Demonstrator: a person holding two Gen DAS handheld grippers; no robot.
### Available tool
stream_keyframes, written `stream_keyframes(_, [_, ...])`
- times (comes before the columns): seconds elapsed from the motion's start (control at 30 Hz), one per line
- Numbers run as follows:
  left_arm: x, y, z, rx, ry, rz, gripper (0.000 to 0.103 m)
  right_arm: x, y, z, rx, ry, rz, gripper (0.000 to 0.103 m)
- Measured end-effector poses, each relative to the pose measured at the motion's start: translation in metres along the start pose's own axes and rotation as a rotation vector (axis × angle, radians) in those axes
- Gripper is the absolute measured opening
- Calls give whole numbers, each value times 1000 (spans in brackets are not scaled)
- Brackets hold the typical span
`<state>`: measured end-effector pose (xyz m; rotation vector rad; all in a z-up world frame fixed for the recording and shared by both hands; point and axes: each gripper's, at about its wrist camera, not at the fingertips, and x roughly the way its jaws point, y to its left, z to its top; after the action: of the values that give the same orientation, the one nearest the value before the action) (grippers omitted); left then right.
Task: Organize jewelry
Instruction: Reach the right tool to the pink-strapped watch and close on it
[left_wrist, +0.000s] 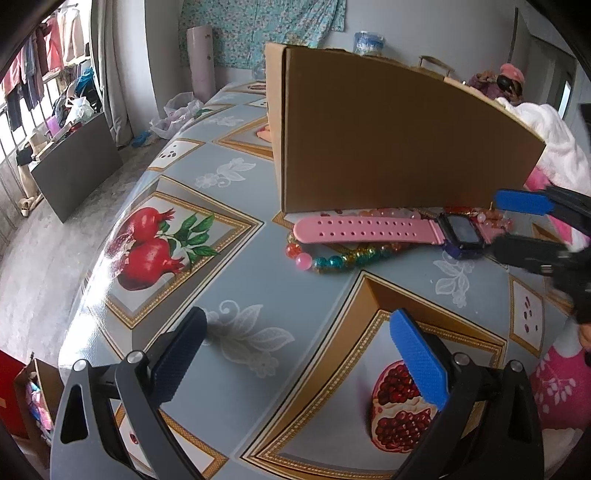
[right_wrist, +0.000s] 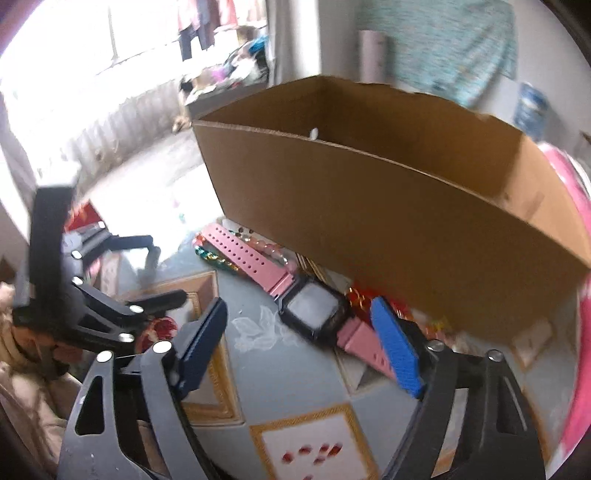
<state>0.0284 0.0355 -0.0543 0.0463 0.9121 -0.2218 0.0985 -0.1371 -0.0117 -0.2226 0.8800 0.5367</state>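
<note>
**Left wrist, right wrist: closing in on the pink watch**

Left wrist view is showing the left gripper (left_wrist: 295, 354) hanging over the patterned bench (left_wrist: 229, 266), jaws released and empty. At one o'clock, the pink watch (left_wrist: 373, 230) is lying against the cardboard box (left_wrist: 399, 140), resting on a beaded bracelet (left_wrist: 332, 260). The right gripper (left_wrist: 506, 223) is reaching in at three o'clock, around the watch face.

Right wrist view is blurring, but the jaws are standing apart, straddling the watch (right_wrist: 314, 310) without pressing on it. Judging by this, the pick-up step is underway; next, the jaws need to clench on the watch, lifting it over the box's wall.
</note>
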Motion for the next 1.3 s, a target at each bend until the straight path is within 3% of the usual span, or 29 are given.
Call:
stream_keyframes(0.23, [-11, 2, -3, 31, -72, -22, 92, 26, -6, -2, -106, 99, -9, 65])
stream_keyframes(0.4, [-16, -4, -3, 83, -114, -32, 83, 33, 0, -4, -147, 126, -11, 49])
stream_keyframes(0.63, [-24, -18, -2, 134, -153, -66, 66, 28, 12, 0, -146, 148, 4, 48])
stream_keyframes(0.83, [-33, -36, -7, 212, -172, -83, 63, 20, 10, -7, -63, 180, 107, 48])
stream_keyframes(1.07, [-35, -63, -18, 353, -171, -38, 63, 19, 13, -18, -7, 222, 213, 48])
stream_keyframes(1.3, [-24, -82, -32, 454, -149, 31, 63, 13, -8, -23, 143, 231, 366, 48])
